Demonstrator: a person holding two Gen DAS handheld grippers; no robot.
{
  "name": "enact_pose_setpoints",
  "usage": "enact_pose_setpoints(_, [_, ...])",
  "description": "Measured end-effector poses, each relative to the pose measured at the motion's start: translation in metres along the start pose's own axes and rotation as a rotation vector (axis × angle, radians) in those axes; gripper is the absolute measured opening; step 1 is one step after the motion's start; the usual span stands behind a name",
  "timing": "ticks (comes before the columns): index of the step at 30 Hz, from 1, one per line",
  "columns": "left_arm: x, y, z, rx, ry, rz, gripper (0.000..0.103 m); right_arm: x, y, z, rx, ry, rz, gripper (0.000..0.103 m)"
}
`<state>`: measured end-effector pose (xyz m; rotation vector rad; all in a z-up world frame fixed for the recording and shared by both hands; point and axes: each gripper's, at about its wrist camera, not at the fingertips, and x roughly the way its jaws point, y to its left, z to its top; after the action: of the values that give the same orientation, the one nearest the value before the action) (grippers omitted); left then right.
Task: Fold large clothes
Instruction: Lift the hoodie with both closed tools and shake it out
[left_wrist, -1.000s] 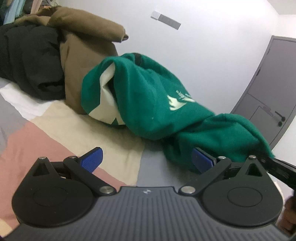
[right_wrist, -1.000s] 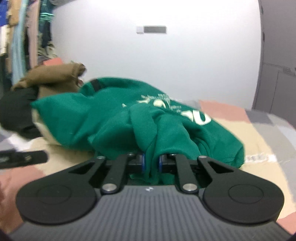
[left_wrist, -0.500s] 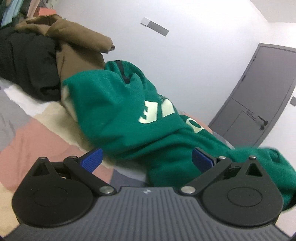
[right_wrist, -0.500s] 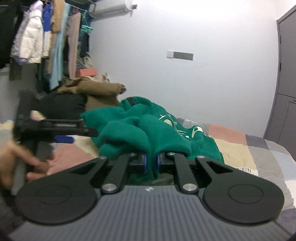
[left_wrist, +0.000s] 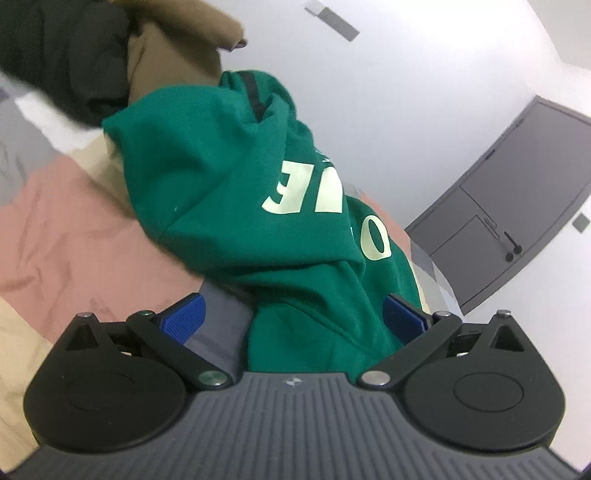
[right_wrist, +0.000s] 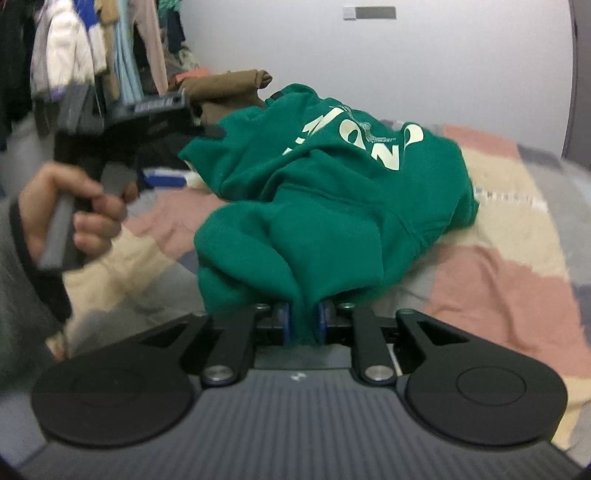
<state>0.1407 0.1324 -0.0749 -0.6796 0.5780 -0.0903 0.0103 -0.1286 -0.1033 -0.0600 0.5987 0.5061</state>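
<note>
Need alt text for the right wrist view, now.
A fold of the green hoodie sits between the right gripper pads, whose jaws have just been opening. The hoodie is bunched on a patchwork bedspread. At left, a hand holds the left gripper.

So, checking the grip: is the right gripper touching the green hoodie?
Touching: right wrist view shows green hoodie fabric between the right gripper pads, jaws just opening.

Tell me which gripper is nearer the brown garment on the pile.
Left. The left gripper hangs right in front of the brown garment at the hoodie's far end. The right gripper is at the near end, a fold of green hoodie between its just-opening jaws.
</note>
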Motion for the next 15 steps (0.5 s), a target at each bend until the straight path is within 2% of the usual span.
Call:
enact_pose_setpoints(1, [0.002,0.004,0.000,-0.011,0.006,-0.001,0.103,-0.002,-0.005,0.002,0.028,0.004,0.016,0.039])
enact_pose_setpoints(2, [0.006,0.006,0.000,-0.020,0.012,0.000,0.102,-0.005,-0.008,0.003,0.048,0.008,0.025,0.055])
enact_pose_setpoints(3, [0.008,0.010,-0.001,-0.028,0.018,0.003,0.102,-0.008,-0.013,0.004,0.074,0.006,0.037,0.061])
enact_pose_setpoints(6, [0.021,0.020,-0.002,-0.050,0.034,0.021,0.102,-0.018,-0.027,0.007,0.152,-0.001,0.079,0.067])
enact_pose_setpoints(8, [0.032,0.028,-0.001,-0.069,0.046,0.023,0.102,-0.021,-0.039,0.010,0.204,-0.024,0.079,0.068])
enact_pose_setpoints(11, [0.051,0.044,0.002,-0.129,0.065,0.008,0.101,-0.018,-0.066,0.022,0.278,-0.058,0.024,0.068])
enact_pose_setpoints(13, [0.065,0.053,0.004,-0.171,0.077,0.007,0.096,-0.004,-0.086,0.033,0.357,-0.069,-0.006,0.069])
enact_pose_setpoints(15, [0.077,0.062,0.007,-0.207,0.081,0.007,0.090,0.023,-0.110,0.041,0.458,-0.040,-0.023,0.069])
